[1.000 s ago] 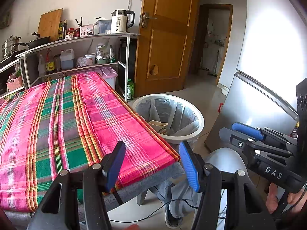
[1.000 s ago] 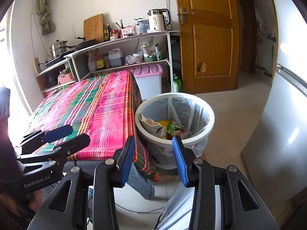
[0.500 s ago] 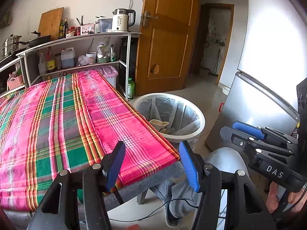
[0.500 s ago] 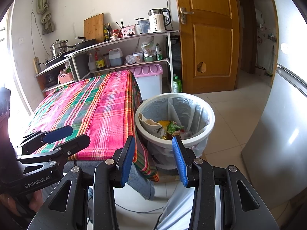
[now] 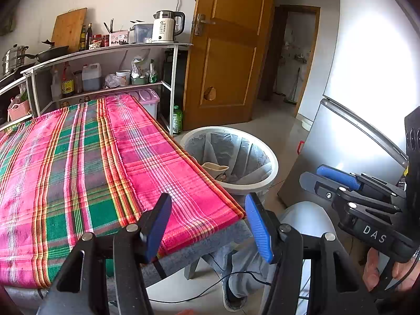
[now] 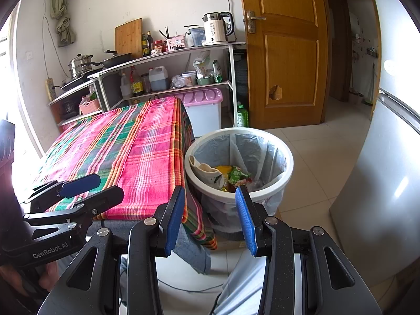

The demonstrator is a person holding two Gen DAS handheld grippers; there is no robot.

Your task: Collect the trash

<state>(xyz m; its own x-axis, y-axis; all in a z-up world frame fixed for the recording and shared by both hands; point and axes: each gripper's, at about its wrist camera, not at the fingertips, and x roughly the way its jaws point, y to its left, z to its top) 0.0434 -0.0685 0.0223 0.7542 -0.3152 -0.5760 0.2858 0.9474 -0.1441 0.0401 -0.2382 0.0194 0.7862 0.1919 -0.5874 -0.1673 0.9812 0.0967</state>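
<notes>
Crumpled trash (image 6: pixel 232 177), yellow and green wrappers with a beige paper bag, lies inside the round white plastic bin (image 6: pixel 284 176) lined with a clear bag, on the floor off the near right corner of the plaid-clothed worktop (image 5: pixel 78 162). Left tool (image 5: pixel 210 225) and right tool (image 6: pixel 210 216) both gape, holding nothing.

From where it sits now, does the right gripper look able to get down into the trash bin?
Probably yes: the right gripper is open and empty, the trash bin stands uncovered just ahead, and nothing lies between them.
</notes>
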